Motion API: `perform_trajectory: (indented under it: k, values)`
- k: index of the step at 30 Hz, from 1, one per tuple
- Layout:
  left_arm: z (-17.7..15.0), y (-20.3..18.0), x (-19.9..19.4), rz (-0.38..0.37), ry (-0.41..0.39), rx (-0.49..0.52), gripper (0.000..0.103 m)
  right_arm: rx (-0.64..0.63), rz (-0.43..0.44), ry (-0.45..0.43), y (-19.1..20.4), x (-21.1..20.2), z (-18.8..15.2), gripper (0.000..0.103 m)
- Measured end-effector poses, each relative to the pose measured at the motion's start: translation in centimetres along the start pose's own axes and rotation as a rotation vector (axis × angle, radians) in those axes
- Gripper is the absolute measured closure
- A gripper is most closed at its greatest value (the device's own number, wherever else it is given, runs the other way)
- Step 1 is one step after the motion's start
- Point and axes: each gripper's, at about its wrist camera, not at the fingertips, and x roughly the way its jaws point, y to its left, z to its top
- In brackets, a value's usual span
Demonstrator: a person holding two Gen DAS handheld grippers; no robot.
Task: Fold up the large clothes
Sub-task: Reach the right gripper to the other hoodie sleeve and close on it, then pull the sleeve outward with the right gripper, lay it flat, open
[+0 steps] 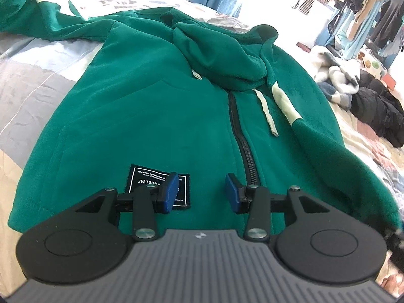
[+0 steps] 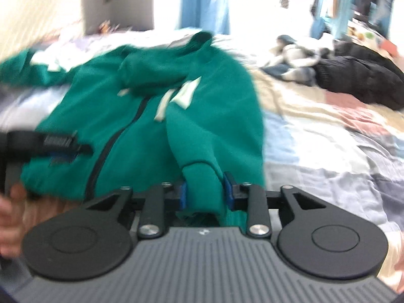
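**Right wrist view: sleeve pinched**

Green hoodie (image 1: 161, 116) lies flat on the bed quilt (image 1: 32, 80), hood at 12 o'clock. Right gripper (image 2: 205, 192) pinches its sleeve (image 2: 199, 156). Left gripper (image 1: 200, 193) hovers spread over the hem, 2 pads empty.

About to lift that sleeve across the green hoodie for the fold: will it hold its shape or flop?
Probably flop: the sleeve already sags in a soft ridge between the right gripper pads. The hoodie looks like thick fleece, so likely grippy rather than slippery, and somewhat heavy. The loose drawstring may trail and shift as the sleeve moves.
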Motion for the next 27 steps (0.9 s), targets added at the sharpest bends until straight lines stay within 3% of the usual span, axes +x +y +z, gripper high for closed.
perform_trajectory:
  k: [5,10,13,17,24,27]
  values:
    - [0.1,0.3,-0.2,0.008,-0.016,-0.015,0.055,0.106,0.031,0.008,-2.1,1.4,1.0,0.074]
    - [-0.1,0.0,-0.2,0.021,-0.022,-0.008,0.055,0.156,0.087,0.177,-2.1,5.7,1.0,0.073]
    - [-0.2,0.0,-0.4,0.036,-0.041,-0.012,0.056,0.109,0.061,0.177,-1.3,5.9,1.7,0.077]
    - [-0.2,0.4,-1.2,0.042,-0.087,-0.041,0.056,0.063,0.046,0.102,-2.6,4.5,5.2,0.084]
    - [0.5,1.7,-1.6,0.032,-0.127,-0.11,0.056,0.009,-0.129,-0.126,-9.4,2.0,15.9,0.085]
    - [0.8,2.0,-1.3,0.044,-0.138,-0.123,0.056,0.057,-0.239,-0.201,-13.8,2.4,20.3,0.085]
